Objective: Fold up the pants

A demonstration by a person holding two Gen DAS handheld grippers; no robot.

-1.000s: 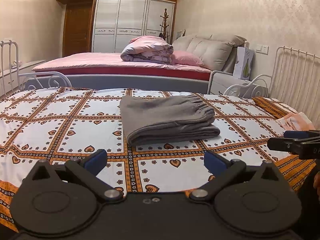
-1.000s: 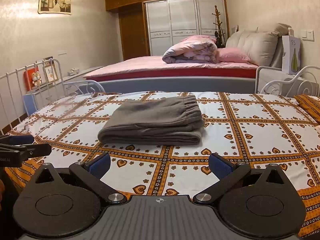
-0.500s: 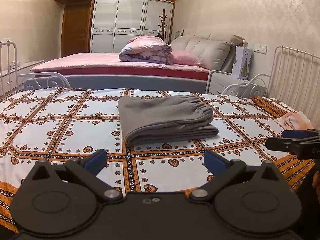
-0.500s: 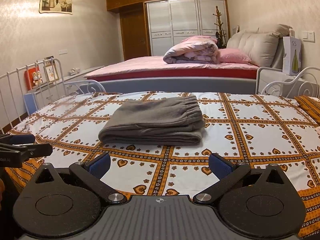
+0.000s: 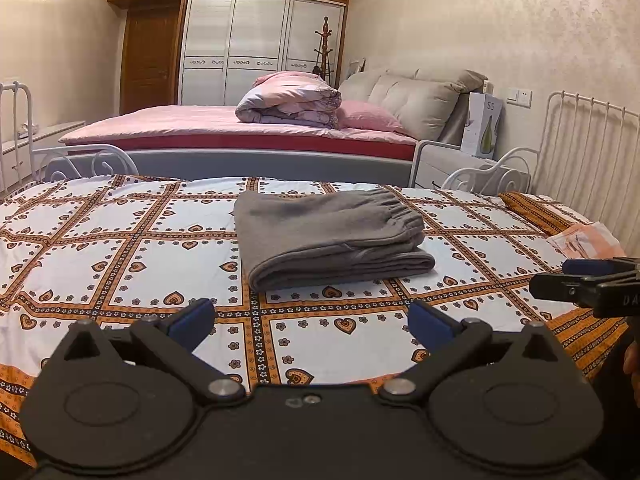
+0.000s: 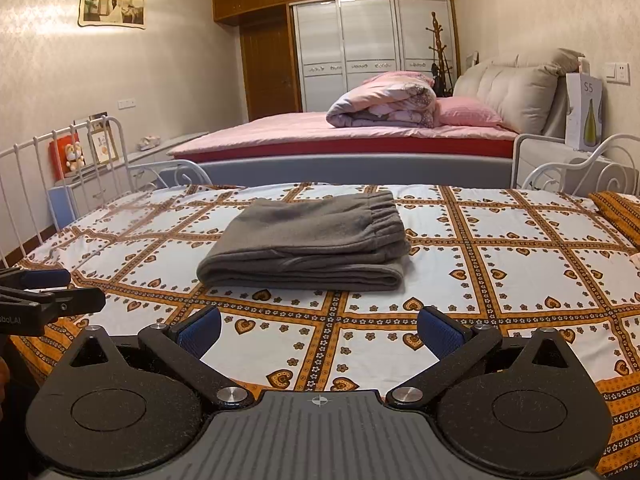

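Observation:
The grey pants [image 5: 328, 236] lie folded in a compact stack on the patterned bedspread [image 5: 120, 248], elastic waistband on top toward the right. They also show in the right wrist view [image 6: 308, 240]. My left gripper [image 5: 312, 320] is open and empty, held back near the bed's front edge, well short of the pants. My right gripper [image 6: 320, 328] is open and empty too, at the same distance. Each gripper shows at the edge of the other's view: the right gripper [image 5: 588, 280] and the left gripper [image 6: 44, 296].
White metal bed rails stand at the right [image 5: 580, 140] and left [image 6: 60, 160]. A pink packet [image 5: 584, 240] lies on the bedspread at the right. Behind is a pink bed [image 6: 340, 136] with a rolled quilt, a nightstand with a white box [image 6: 584, 116], and a wardrobe.
Both grippers have drifted very slightly; the view barely shifts. The pants have not moved and both grippers stay open.

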